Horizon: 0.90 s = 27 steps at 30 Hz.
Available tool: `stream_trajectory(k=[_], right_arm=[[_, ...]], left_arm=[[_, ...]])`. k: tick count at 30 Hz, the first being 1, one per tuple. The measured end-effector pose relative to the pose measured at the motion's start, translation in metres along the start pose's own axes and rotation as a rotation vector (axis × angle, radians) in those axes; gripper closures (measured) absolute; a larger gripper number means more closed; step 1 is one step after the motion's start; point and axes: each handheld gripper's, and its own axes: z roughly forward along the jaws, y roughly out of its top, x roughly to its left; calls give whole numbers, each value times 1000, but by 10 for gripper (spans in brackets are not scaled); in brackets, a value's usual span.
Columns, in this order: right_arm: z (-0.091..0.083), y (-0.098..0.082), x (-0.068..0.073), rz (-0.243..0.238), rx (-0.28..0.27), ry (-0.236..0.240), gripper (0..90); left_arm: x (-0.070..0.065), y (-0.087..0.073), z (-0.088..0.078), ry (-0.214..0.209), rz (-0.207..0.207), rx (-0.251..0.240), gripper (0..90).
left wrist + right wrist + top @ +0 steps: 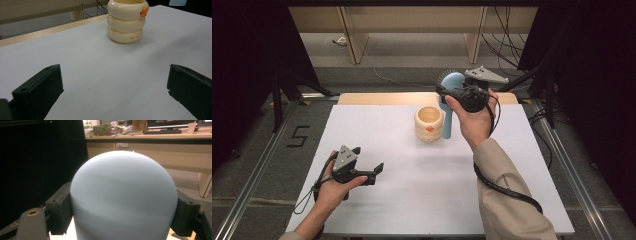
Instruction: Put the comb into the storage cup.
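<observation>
1. The blue brush (451, 95) stands upright near the far edge of the white tabletop (422, 190), its handle foot down just beside the cream cup (429, 123), on the cup's right in the high view. Whether the foot rests on the tabletop or hangs a little above it cannot be told.
2. The right gripper (447, 92) is clamped on the rounded blue head of the brush; in the right gripper view both black jaws press against the sides of the dome (123, 197).
3. The cream cup is a ribbed, three-ring vessel with a small orange spot (144, 11) on its upper ring. It stands open side up, free of either gripper.
4. The left gripper (368, 161) is held low over the near left part of the tabletop, well apart from the cup, jaws spread wide with nothing between them.
5. Judged step: lift the brush and set it into the cup. Recommended practice:
   - Raise the brush straight up until the handle foot clears the cup rim.
   - Centre the handle over the opening before lowering.
   - Keep the grip firm; the smooth dome may slip.
   - If the cup seems likely to tip, steady it with the left gripper.
</observation>
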Motion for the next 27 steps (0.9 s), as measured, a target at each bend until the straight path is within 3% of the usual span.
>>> stream_trajectory(k=[27], right_arm=[[4,7,0,-7,-28,-4,214]], left_arm=[[0,0,0,1,-1,0,0]])
